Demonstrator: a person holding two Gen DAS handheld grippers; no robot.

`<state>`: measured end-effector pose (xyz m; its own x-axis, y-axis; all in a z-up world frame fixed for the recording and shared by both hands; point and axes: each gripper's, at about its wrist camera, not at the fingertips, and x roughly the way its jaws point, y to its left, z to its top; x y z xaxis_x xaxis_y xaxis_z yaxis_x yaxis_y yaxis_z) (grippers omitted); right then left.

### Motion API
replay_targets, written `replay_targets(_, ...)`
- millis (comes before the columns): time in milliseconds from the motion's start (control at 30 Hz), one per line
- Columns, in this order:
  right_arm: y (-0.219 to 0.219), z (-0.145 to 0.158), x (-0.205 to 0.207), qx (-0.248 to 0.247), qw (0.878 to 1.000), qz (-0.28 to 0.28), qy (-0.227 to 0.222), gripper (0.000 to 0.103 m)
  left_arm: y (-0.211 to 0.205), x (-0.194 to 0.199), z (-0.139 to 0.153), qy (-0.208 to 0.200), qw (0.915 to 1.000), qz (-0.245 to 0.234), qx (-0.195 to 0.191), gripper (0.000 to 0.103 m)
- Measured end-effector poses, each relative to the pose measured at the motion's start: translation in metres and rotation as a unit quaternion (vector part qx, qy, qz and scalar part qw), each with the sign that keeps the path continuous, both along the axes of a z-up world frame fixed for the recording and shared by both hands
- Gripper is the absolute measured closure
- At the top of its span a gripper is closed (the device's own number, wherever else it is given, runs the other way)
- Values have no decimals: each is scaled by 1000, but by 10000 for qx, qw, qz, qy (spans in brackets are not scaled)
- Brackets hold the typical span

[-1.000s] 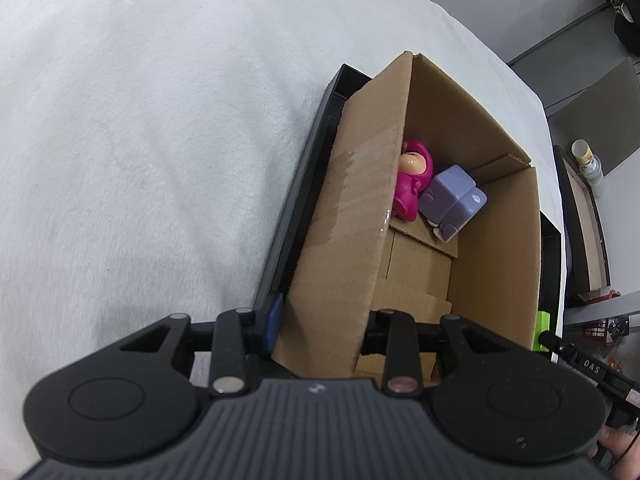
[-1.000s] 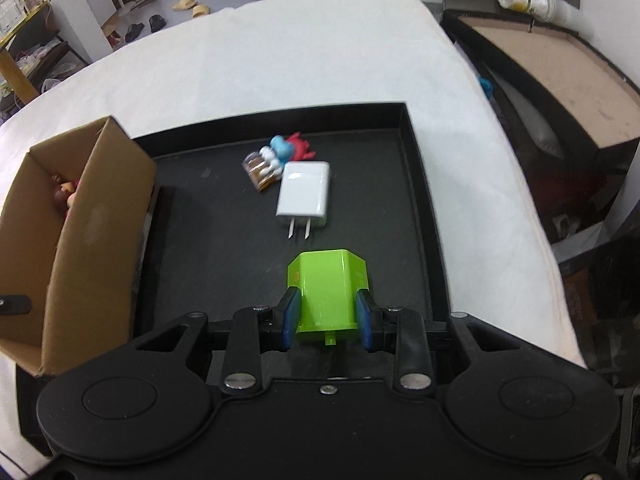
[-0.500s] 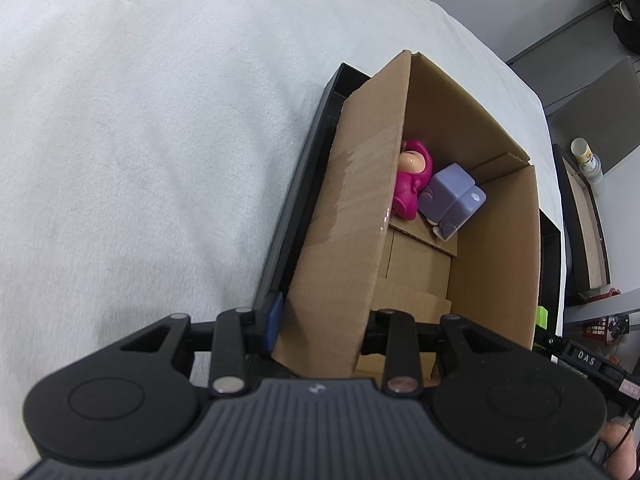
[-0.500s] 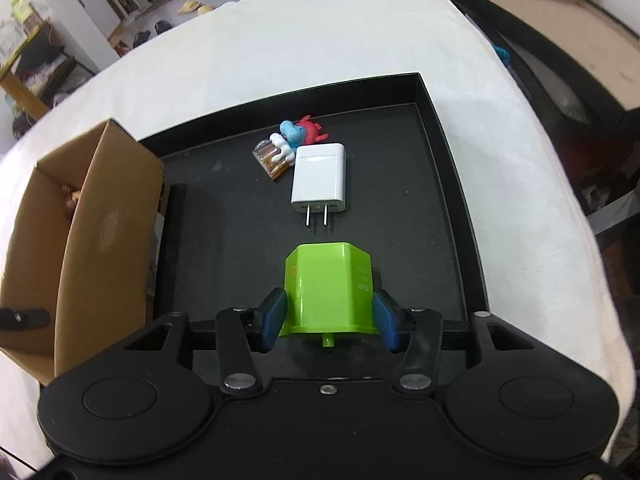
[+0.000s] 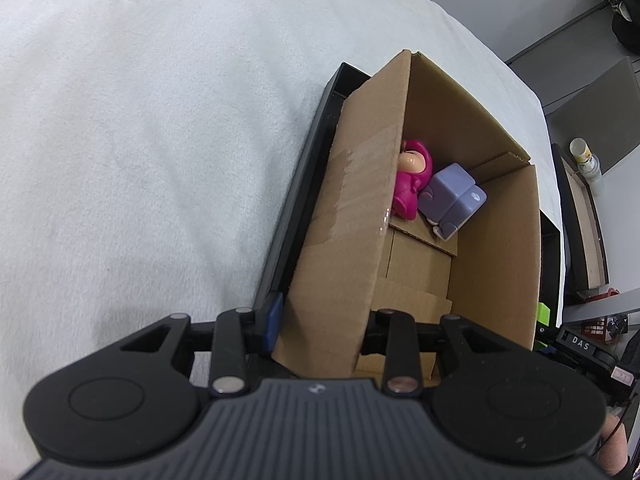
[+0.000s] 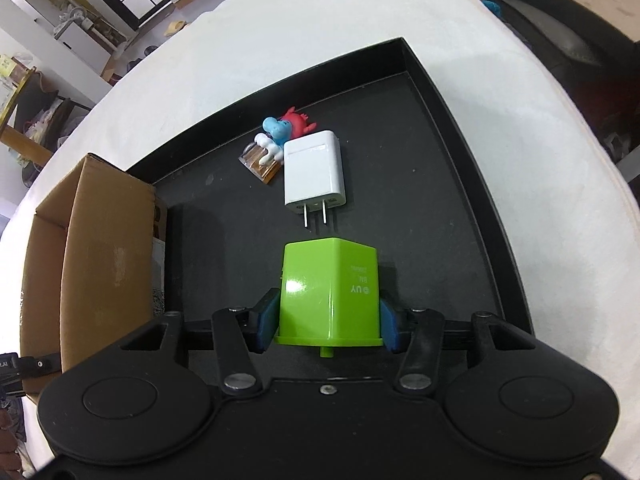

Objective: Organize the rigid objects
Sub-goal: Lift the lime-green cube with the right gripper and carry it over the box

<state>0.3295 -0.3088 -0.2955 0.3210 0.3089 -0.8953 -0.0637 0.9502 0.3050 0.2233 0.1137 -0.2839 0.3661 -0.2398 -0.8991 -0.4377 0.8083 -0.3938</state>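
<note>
Clamping right gripper point(image 6: 327, 322) on green charger point(image 6: 330, 290), lower centre: rigid, light, glossy, likely slippery; flat sides best. Pinching cardboard box point(image 5: 496, 240) wall with left gripper point(image 5: 322, 320).

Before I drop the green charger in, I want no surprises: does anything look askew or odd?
Only the cardboard box: it stands tilted rather than flat, its wall pinched by the left gripper. The pink figurine and lilac cube toy have gathered at one end. The right gripper holds the green charger squarely.
</note>
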Motion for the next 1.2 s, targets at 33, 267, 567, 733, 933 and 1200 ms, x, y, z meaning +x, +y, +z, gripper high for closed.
replay_targets(33, 1, 3, -1, -35, 10000, 26, -52, 54, 0, 0, 0, 0, 10000, 1, -2, 69)
replay_targets(267, 4, 20, -2, -99, 9996, 85, -258, 54, -2, 1, 1, -15, 10000, -12, 31, 69)
replay_targets(567, 19, 50, -9, -160, 9984, 237, -482, 54, -1, 0, 1, -42, 10000, -26, 19, 69)
replay_targets(733, 25, 64, -13, -197, 9978, 279, -573, 54, 0, 0, 3, -51, 10000, -38, 14, 69)
replay_targets(933, 32, 84, -19, -279, 9967, 326, -692, 54, -1, 0, 4, -64, 10000, -39, 33, 69)
replay_targets(1200, 46, 110, -21, -130, 9974, 369, -597, 54, 0, 0, 4, -50, 10000, -35, 31, 69)
